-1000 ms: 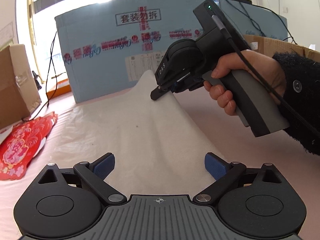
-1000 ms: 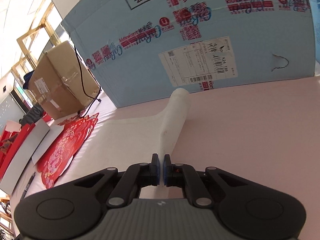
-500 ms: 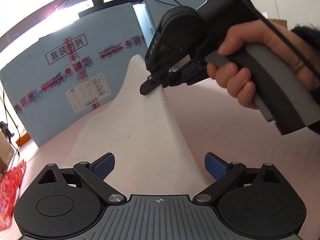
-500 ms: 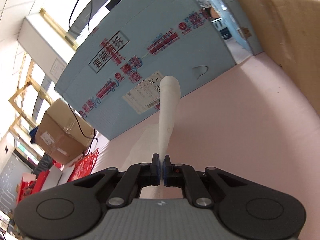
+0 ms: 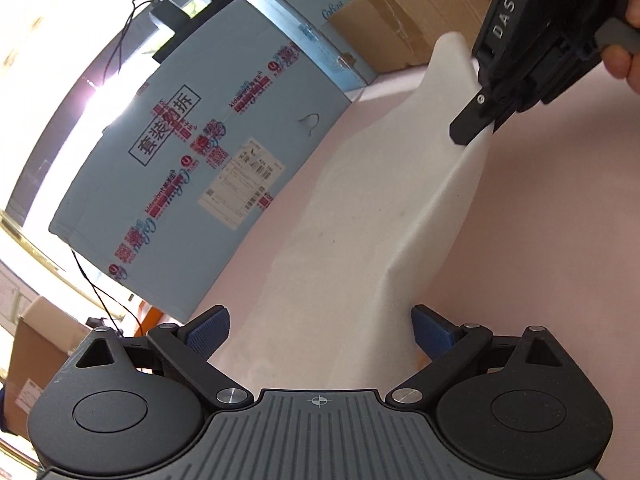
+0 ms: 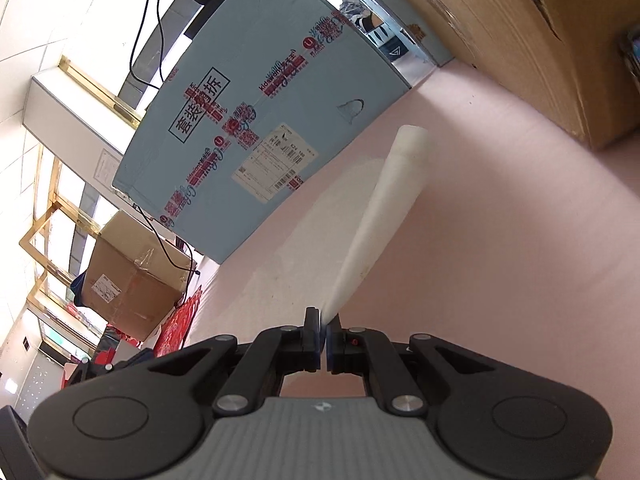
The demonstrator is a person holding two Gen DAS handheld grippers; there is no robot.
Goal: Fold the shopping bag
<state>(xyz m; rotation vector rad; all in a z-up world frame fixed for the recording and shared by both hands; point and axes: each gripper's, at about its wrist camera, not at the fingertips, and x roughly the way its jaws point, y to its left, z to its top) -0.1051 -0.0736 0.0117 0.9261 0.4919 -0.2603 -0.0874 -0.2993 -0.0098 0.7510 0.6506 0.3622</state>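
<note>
The white shopping bag (image 5: pixel 360 216) lies spread on the pink table, one edge lifted into a raised ridge. My right gripper (image 5: pixel 474 130) is shut on that lifted edge at the upper right of the left wrist view, held by a hand. From the right wrist view the pinched fabric of the bag (image 6: pixel 384 216) runs away from the closed right gripper (image 6: pixel 323 334) as a narrow white fold. My left gripper (image 5: pixel 320 330) is open low over the near end of the bag, with cloth lying between its blue pads (image 5: pixel 210 330) but untouched by them.
A large light-blue carton (image 5: pixel 192 168) stands along the table's far side, with brown cardboard boxes (image 6: pixel 532 40) to its right and another brown box (image 6: pixel 132 280) to the left. Red paper decorations (image 6: pixel 180 324) lie at the left edge. Pink tabletop (image 6: pixel 500 240) stretches to the right of the bag.
The right gripper has carried the bag's edge up and to the right, stretching the fold. Both views have rolled, so the scene now appears tilted. The left gripper stayed open over the bag.
</note>
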